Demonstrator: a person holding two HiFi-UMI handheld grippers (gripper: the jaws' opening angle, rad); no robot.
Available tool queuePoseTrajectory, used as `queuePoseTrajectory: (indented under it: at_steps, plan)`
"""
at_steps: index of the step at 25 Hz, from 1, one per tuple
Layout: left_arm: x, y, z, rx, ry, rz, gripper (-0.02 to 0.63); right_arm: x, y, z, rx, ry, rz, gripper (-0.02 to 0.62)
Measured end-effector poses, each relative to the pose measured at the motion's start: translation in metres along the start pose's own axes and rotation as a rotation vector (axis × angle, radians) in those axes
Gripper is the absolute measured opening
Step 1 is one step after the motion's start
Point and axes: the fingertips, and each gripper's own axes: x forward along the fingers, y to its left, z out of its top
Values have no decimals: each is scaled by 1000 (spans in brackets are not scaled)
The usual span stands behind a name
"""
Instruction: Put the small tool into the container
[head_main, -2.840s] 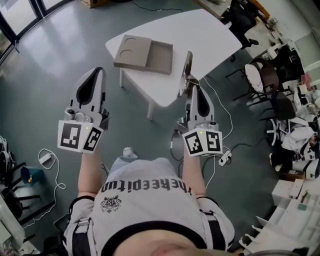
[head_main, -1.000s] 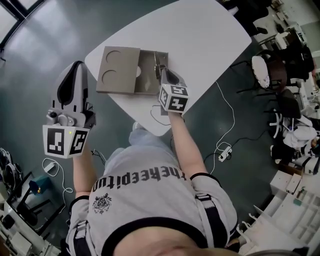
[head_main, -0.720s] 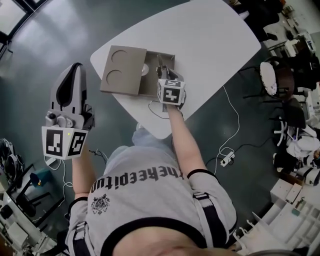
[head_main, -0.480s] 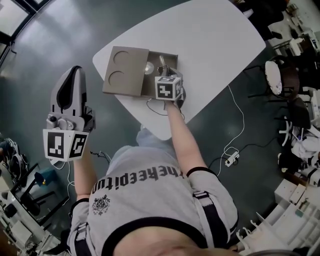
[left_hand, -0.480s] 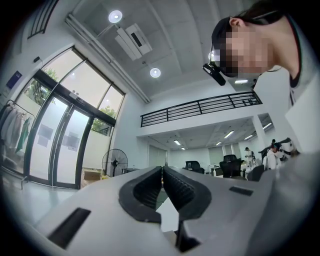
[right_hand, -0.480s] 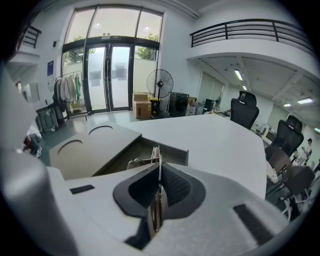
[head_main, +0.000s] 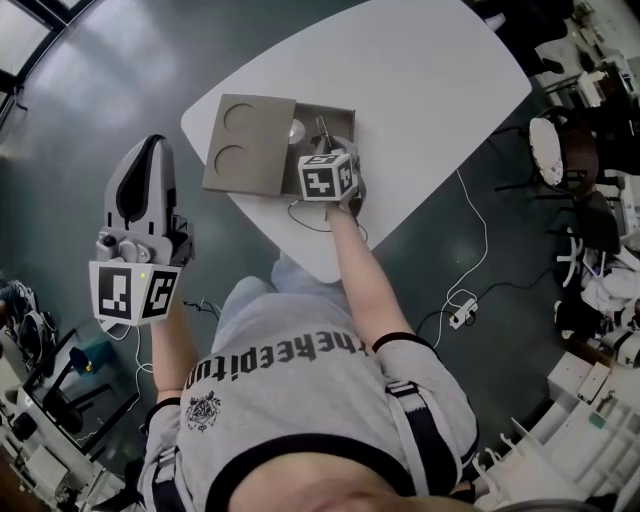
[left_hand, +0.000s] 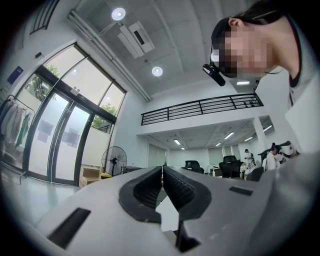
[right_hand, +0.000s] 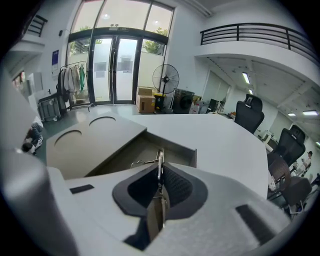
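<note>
A flat brown container lies near the corner of the white table; its left half is a lid with two round recesses, its right half an open compartment. My right gripper points down into that compartment, still shut on the small metal tool, though its jaws have just been opening a little. In the right gripper view the thin tool stands upright between the pads of the right gripper, above the compartment's wall. My left gripper hangs over the floor to the left, shut and empty, as the left gripper view shows.
A round silvery piece lies in the compartment beside the tool. Cables and a power strip lie on the floor under the table's near edge. Office chairs stand at the right.
My right gripper has moved from over the floor onto the table and sunk into the container's open compartment with the tool, rolling as it went. The left gripper has hardly moved.
</note>
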Motion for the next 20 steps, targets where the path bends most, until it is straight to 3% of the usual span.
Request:
queuePoseTrajectory:
  at_steps: [8, 14, 16, 20]
  plan:
    - [-7, 18, 2, -13, -3, -16, 12, 5, 37, -9, 40, 16, 107, 103]
    - [-8, 30, 11, -15, -1, -64, 12, -2, 42, -6, 175, -12, 145, 132]
    - [-7, 31, 13, -17, -4, -83, 12, -13, 37, -2, 219, -47, 135, 124]
    - [-6, 29, 12, -37, -7, -128, 12, -43, 26, 4, 318, -124, 104, 3]
